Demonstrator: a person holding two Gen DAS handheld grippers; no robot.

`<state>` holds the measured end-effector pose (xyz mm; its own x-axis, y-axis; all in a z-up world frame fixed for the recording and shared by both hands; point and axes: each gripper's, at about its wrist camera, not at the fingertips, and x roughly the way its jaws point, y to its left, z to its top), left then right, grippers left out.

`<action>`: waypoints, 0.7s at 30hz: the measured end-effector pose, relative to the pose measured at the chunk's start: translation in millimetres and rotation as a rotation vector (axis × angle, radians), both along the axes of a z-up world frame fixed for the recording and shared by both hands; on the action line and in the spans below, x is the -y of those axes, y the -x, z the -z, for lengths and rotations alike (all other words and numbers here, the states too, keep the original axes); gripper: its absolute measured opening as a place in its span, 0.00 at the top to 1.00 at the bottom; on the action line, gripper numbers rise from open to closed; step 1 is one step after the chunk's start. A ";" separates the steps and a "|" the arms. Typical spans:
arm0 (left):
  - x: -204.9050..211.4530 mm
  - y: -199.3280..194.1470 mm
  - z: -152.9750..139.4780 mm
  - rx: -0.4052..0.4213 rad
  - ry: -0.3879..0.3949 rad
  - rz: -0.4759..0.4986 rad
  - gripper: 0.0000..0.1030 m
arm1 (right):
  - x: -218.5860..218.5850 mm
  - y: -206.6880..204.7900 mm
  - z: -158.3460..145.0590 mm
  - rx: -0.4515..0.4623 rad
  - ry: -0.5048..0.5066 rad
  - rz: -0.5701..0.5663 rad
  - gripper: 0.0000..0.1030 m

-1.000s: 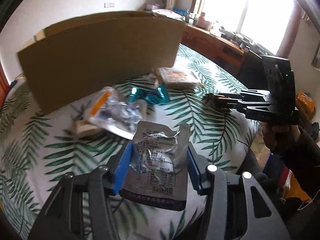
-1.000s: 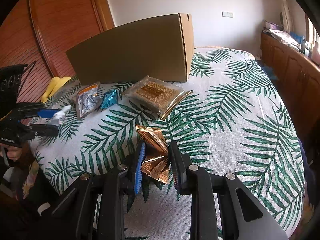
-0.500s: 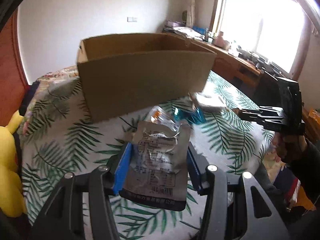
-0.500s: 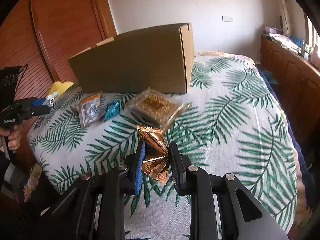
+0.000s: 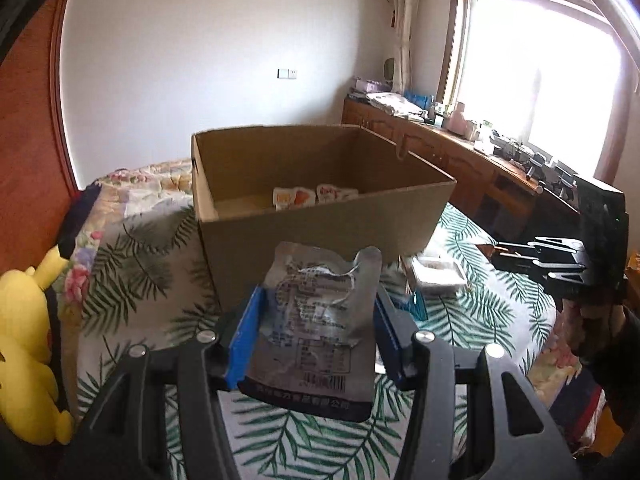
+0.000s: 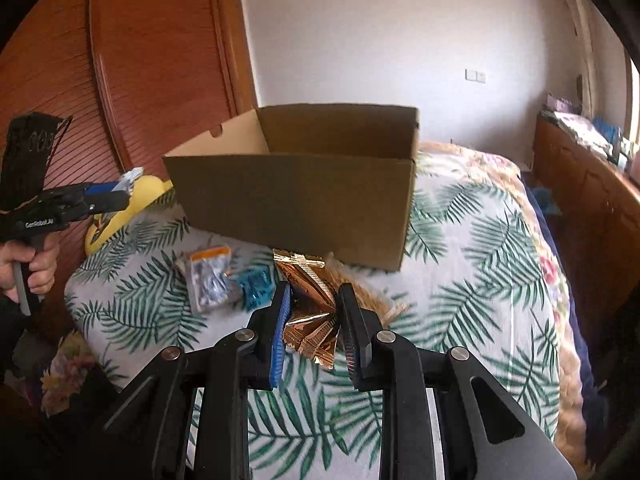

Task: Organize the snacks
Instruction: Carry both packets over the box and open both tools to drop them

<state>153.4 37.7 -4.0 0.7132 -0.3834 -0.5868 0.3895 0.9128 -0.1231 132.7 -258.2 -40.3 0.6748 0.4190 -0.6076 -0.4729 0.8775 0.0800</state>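
The cardboard box's (image 6: 304, 196) near wall is hiding its contents in the right wrist view, and the gold packet (image 6: 310, 312) is blocking the clear tray behind it.

Silver pouch (image 5: 320, 316); copper packets (image 6: 312, 312); green palm-leaf bedspread (image 6: 472, 248).

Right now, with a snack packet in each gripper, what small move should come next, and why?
Probably carry the silver pouch in the left hand-held gripper forward over the cardboard box and release it. The box is open, directly ahead, and already holds packets.
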 end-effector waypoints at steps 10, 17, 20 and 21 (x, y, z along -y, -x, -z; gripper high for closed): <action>8.1 -33.7 -19.5 0.043 -0.002 -0.045 0.50 | -23.3 -26.6 -18.5 0.022 0.042 -0.003 0.78; 8.2 -65.6 -31.1 0.050 0.013 -0.092 0.50 | -29.2 -53.5 -33.8 0.028 0.051 0.018 0.78; 8.2 -76.5 -33.3 0.055 0.008 -0.106 0.50 | -29.3 -63.4 -38.3 0.026 0.046 0.026 0.78; 8.6 -79.8 -33.9 0.056 0.003 -0.108 0.50 | -29.8 -67.5 -40.0 0.026 0.047 0.030 0.78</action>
